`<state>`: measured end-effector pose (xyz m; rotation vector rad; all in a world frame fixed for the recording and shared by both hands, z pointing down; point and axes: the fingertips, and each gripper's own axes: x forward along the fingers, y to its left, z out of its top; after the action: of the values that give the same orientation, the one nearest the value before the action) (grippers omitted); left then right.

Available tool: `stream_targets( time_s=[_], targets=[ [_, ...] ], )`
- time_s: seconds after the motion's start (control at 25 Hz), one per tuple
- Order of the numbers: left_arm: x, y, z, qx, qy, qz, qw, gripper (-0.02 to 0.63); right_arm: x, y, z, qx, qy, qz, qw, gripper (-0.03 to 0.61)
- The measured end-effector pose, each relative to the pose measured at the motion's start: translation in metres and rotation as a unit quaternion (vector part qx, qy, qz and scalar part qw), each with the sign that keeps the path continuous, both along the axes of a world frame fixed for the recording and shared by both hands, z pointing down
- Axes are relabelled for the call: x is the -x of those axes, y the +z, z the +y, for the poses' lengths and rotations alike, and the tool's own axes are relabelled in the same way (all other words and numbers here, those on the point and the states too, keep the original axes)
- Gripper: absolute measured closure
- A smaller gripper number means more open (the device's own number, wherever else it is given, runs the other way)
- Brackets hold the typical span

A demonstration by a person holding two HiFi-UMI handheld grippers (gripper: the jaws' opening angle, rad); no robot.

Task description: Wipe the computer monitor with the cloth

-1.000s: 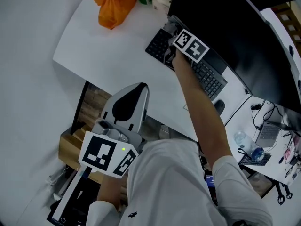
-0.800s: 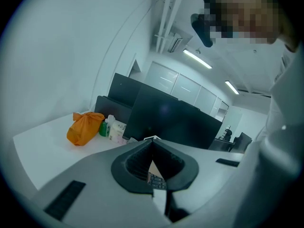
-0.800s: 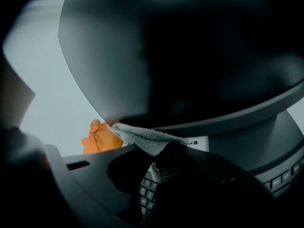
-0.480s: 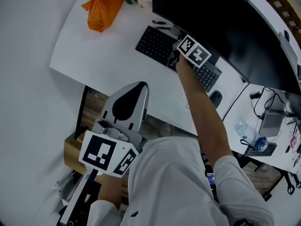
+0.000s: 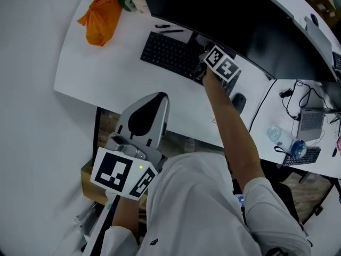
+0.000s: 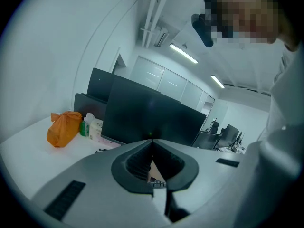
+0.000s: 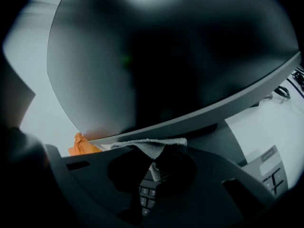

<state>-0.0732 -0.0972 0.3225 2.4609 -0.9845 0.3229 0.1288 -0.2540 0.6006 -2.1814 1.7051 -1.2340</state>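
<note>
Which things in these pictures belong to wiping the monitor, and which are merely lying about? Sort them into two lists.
Belong to the job:
computer monitor
cloth
right gripper, shut on the cloth

Lying about:
orange bag
keyboard
mouse
water bottle
left gripper, shut, holding nothing

head view looks steeply down — both gripper views face the monitor (image 7: 166, 56), right nearest.
</note>
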Motion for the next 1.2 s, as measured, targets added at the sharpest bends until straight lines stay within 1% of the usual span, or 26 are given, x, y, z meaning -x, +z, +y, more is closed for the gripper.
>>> stream_targets(
  time_s=[0.2, 0.36, 0.48, 0.84, 1.2],
  targets=[
    [-0.018, -0.001, 0.005, 0.000, 0.024, -0.001, 0.9997, 0.594, -0.027, 0.001, 0.022, 0.001, 0.026, -0.002, 1.000, 0.558],
    [-0.032, -0.003, 0.008, -0.001, 0.043, -0.003, 0.9991, 0.594, -0.050, 0.001, 0.041, 0.009, 0.027, 0.030, 0.999, 0.557],
    [-0.043, -0.005, 0.008, -0.003, 0.056, -0.003, 0.9984, 0.594, -0.068, 0.002, 0.055, 0.009, 0.039, 0.037, 0.999, 0.557],
    [-0.077, -0.008, 0.018, -0.006, 0.101, -0.002, 0.9949, 0.594, -0.122, 0.003, 0.100, 0.013, 0.097, 0.042, 0.994, 0.557],
    [-0.104, -0.009, 0.029, -0.009, 0.136, 0.000, 0.9907, 0.594, -0.172, 0.005, 0.144, 0.016, 0.153, 0.042, 0.987, 0.557]
  ],
)
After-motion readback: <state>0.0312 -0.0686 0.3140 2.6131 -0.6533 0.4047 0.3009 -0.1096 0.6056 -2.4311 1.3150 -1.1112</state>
